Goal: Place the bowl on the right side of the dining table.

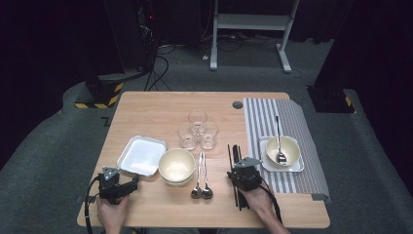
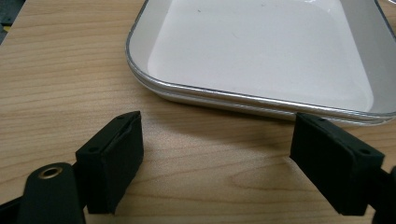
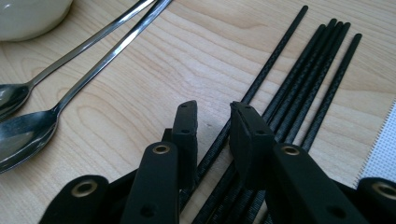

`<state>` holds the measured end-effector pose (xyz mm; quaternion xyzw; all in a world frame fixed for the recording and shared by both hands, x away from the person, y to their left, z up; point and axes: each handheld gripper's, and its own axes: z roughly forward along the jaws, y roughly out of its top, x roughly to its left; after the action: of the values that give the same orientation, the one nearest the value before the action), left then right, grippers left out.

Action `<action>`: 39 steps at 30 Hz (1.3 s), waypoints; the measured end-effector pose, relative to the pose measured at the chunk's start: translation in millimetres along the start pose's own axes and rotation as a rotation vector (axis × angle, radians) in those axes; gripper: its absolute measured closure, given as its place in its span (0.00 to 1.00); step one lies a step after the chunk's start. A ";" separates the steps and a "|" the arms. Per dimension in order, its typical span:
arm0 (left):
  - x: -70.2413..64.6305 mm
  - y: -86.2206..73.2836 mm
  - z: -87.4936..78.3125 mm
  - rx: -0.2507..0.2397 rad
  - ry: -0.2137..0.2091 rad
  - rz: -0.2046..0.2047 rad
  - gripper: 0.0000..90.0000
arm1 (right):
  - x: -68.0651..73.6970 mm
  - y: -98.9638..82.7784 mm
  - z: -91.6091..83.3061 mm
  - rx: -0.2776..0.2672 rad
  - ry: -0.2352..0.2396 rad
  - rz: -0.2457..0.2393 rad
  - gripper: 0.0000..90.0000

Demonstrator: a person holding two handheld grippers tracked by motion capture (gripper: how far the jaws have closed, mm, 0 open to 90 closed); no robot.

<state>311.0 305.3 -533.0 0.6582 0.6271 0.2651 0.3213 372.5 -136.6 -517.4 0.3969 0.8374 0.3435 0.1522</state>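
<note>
The thin black chopsticks lie as a loose bundle on the light wooden table, long axis running from the person's edge toward the far side, between the two long-handled steel spoons and the grey striped placemat. In the right gripper view one stick sits apart from the rest, its far tip splayed a little to the left.

The right gripper is low over the near ends of the sticks, pointing away from the person; its jaws stand a narrow gap apart with that single stick running between them, and whether the pads press it I cannot tell. The left gripper rests low at the near left of the table, jaws wide apart on bare wood, aimed at the empty white square metal-rimmed tray.

A cream round bowl beside the tray is empty. Another cream bowl, on a white square plate on the placemat, holds a steel spoon. Three clear glass cups stand clustered mid-table
</note>
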 end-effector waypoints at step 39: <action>-0.7 0.4 0.8 0.001 -0.006 0.007 0.18 | 20.2 -17.9 -7.9 -0.034 0.029 -0.019 0.90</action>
<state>311.8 304.6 -533.2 0.6612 0.6241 0.2638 0.3220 345.5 -132.7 -523.8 0.3814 0.8373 0.3620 0.1500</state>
